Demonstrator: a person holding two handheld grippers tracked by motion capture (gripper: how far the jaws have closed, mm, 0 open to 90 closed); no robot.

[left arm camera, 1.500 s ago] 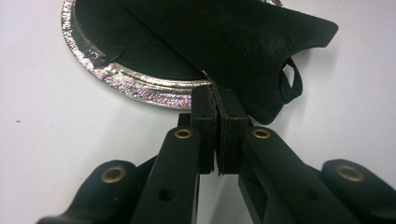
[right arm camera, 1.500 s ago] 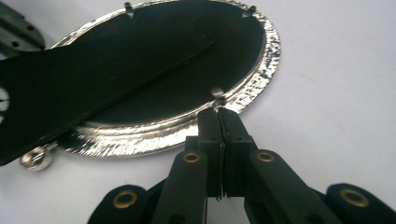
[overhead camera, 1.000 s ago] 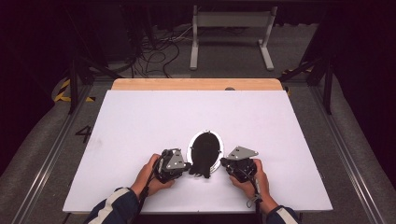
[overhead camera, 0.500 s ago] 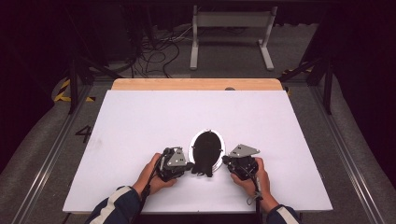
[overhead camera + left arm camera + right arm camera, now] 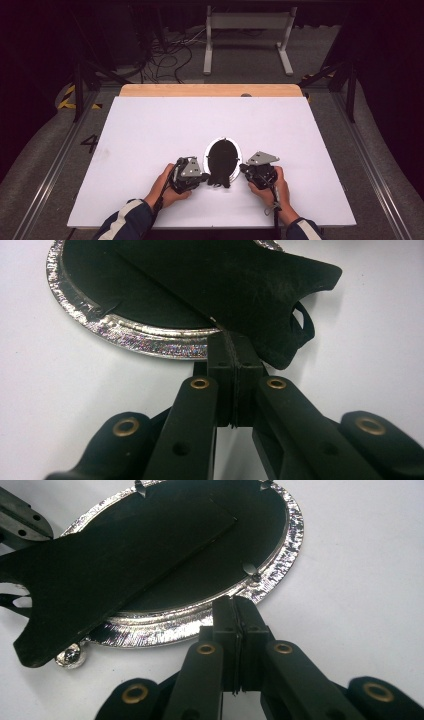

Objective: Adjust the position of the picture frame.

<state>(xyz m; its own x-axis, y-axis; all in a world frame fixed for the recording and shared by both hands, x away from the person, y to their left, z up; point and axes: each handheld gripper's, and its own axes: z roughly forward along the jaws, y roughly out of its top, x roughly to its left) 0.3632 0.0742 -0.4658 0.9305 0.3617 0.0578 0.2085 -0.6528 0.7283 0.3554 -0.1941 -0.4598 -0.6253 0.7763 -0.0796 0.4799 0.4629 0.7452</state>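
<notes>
The oval silver frame is lying face down on the white desk, flanked by both grippers. The left gripper, jaws shut, is being pressed at the black easel stand; the right gripper, jaws shut on nothing, is touching the rim. The stand should be lifted gently while the rim is being steadied. Small clips are being shown by the right gripper view

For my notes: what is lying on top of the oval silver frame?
A black easel stand lies across the oval silver frame's black backing. The frame's front faces the white table, hidden.
</notes>
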